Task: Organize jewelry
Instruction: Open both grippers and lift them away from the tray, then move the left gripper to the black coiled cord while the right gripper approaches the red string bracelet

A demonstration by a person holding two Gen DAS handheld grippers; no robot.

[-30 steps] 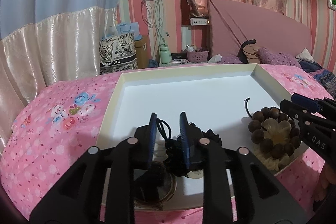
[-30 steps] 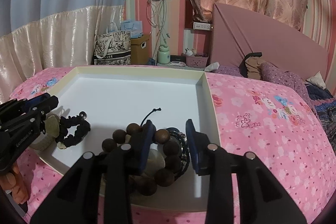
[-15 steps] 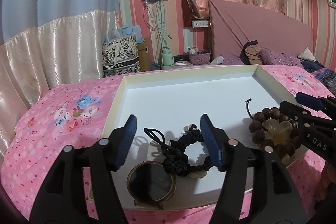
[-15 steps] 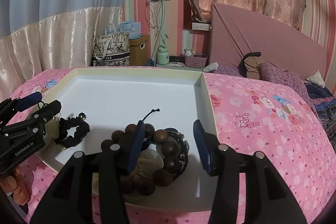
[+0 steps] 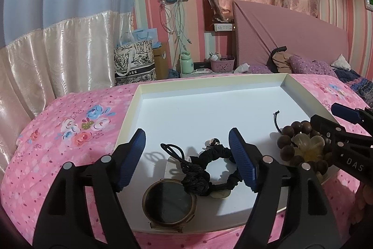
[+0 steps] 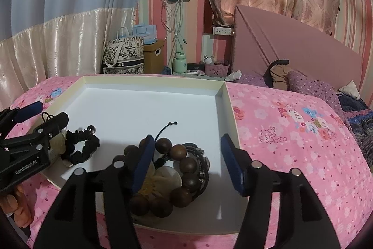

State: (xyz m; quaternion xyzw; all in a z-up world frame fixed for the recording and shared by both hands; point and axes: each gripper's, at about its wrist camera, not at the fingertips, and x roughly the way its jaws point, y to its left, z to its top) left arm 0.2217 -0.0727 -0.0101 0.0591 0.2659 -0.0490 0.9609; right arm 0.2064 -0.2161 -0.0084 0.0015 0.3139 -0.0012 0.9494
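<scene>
A white tray (image 5: 209, 109) lies on the pink bed. In it, near the front, lie a black scrunchie with a cord (image 5: 209, 169), a round dark compact (image 5: 169, 204), a brown wooden bead bracelet (image 6: 181, 169), a pale flower clip (image 6: 158, 179) and a dark chain bracelet (image 6: 202, 165). My left gripper (image 5: 188, 160) is open and empty, its fingers on either side of the scrunchie. My right gripper (image 6: 188, 162) is open and empty over the bead bracelet. The scrunchie also shows in the right wrist view (image 6: 81, 148), the beads in the left wrist view (image 5: 296, 141).
The pink floral bedspread (image 6: 291, 132) surrounds the tray (image 6: 149, 104). A pink headboard (image 6: 291, 43), pillows (image 6: 310, 85) and clothes lie at the back right. Bags (image 5: 132, 62), a bottle (image 5: 186, 62) and curtains stand behind the bed.
My left gripper opened wide and let go of the black scrunchie, which now lies in the tray. My right gripper also opened wider and pulled back slightly.
</scene>
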